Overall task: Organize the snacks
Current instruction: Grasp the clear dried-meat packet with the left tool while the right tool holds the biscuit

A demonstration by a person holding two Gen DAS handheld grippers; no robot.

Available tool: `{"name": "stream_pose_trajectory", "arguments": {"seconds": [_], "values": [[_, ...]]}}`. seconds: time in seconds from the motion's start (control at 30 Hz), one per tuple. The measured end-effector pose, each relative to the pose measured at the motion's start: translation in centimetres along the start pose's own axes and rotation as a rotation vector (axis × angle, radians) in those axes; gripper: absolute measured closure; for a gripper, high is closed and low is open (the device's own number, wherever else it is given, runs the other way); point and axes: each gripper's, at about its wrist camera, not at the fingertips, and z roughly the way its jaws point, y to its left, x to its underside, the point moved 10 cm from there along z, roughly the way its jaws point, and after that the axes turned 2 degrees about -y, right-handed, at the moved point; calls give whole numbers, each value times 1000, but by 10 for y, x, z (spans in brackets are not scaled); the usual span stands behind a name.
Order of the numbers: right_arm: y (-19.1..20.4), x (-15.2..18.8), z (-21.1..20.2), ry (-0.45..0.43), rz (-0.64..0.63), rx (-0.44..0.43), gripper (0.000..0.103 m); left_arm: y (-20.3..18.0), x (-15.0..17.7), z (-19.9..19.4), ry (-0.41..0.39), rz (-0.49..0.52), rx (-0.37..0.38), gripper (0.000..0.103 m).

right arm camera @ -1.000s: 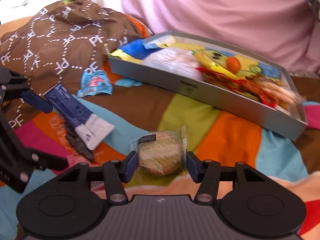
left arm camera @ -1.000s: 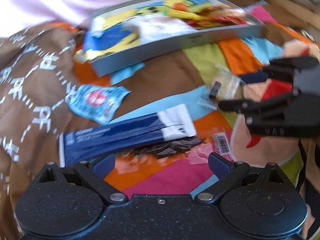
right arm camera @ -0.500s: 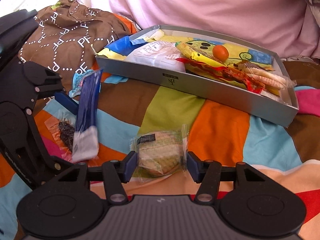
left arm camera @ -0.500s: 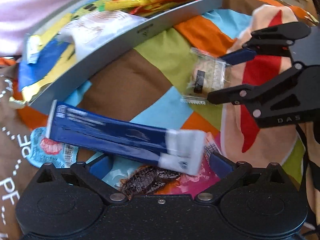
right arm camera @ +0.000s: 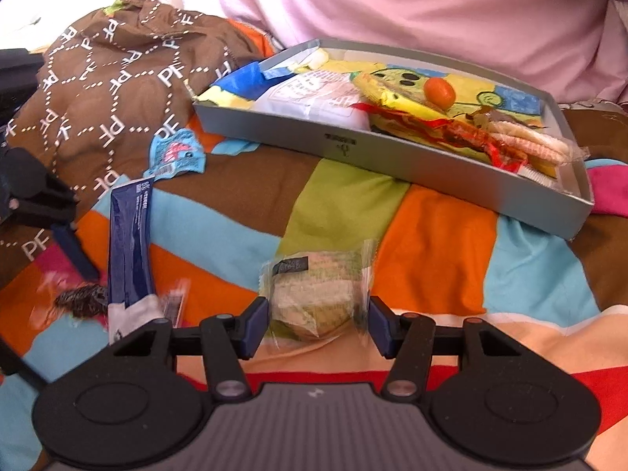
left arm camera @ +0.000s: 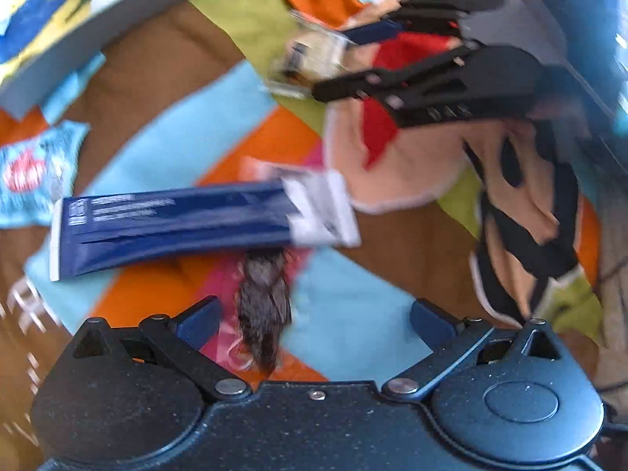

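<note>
Snacks fill the grey tray; right claw grips a wrapped cake, left claw gapes.

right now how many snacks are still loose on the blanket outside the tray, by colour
Dark blue long packet: 1
Light blue small packet: 1
Clear-wrapped round cake, between the right gripper's fingers: 1
Clear wrapper with a dark snack: 1
Total: 4 outside the grey tray
</note>
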Motion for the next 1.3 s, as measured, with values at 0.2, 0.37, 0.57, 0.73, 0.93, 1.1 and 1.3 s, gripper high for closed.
{"name": "stream_pose_trajectory", "arguments": {"seconds": [0.2, 0.37, 0.57, 0.73, 0.93, 1.1, 1.3], "values": [[16, 7, -4, 26, -33, -52, 44, -13, 11, -3, -58, -26, -68, 10], [21, 9, -4, 26, -60, -48, 43, -1, 7, -5, -107, -133, -116, 13], [23, 10, 1, 25, -48, -60, 41, -1, 10, -9, -112, -112, -144, 16], [24, 9, 6, 12, -31, -74, 38, 2, -4, -2, -132, -163, -125, 25], [24, 10, 8, 5, -13, -72, 40, 13, 0, -9, -183, -282, -100, 45], [25, 10, 7, 4, -29, -53, 46, 19, 8, -15, -210, -396, -104, 55], [33, 15, -1, 25, -40, -78, 47, 11, 21, -22, -201, -457, -130, 56]]}}
